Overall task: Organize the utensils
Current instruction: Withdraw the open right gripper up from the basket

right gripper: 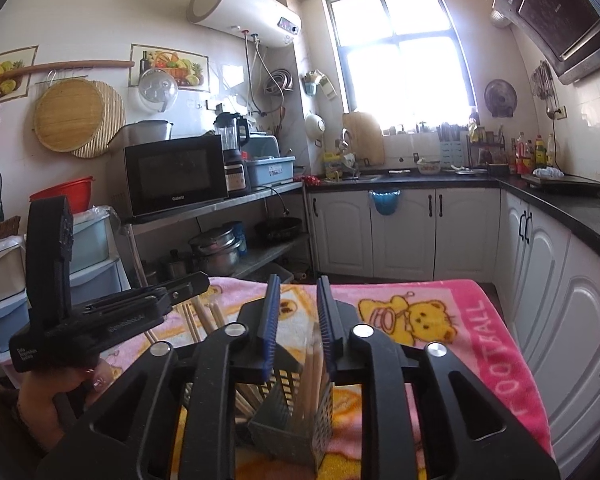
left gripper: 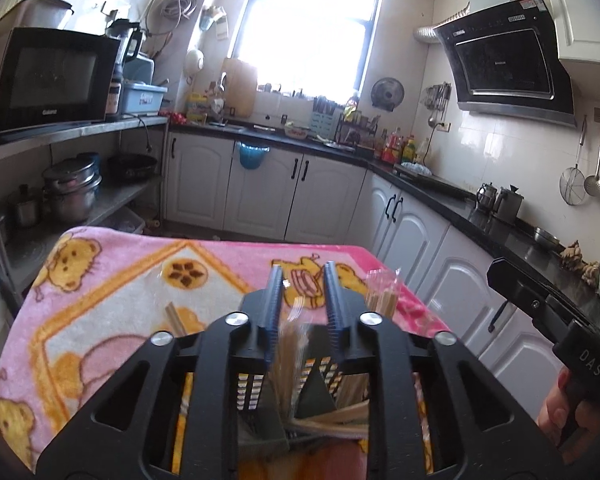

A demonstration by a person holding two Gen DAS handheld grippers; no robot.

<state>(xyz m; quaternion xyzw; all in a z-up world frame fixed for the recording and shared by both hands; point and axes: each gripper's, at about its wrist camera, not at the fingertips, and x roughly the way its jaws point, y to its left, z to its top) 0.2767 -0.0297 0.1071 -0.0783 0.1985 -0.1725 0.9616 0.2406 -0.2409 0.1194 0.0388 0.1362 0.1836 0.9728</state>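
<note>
Right under both grippers sits the grey slotted plastic utensil caddy (right gripper: 296, 420) on the pink bear-print blanket (right gripper: 480, 320). My right gripper (right gripper: 296, 320) is partly open with pale wooden chopsticks (right gripper: 314, 364) standing between its jaws, no clear grip. The left gripper (left gripper: 302, 300) is similar, empty I think. I'd drop the sticks straight down so nothing tips. Beyond the caddy, loose chopsticks (right gripper: 204, 316) lie left.

Table covered edge to edge by a pink cartoon-bear blanket (right gripper: 440, 312). Near the front edge, a grey slotted utensil holder (right gripper: 292, 420) standing upright with wooden chopsticks (right gripper: 314, 364) inside. Toward the left side, loose chopsticks (right gripper: 204, 316) lying flat. Near the far right corner, a clear-wrapped bundle of sticks (left gripper: 384, 292).
</note>
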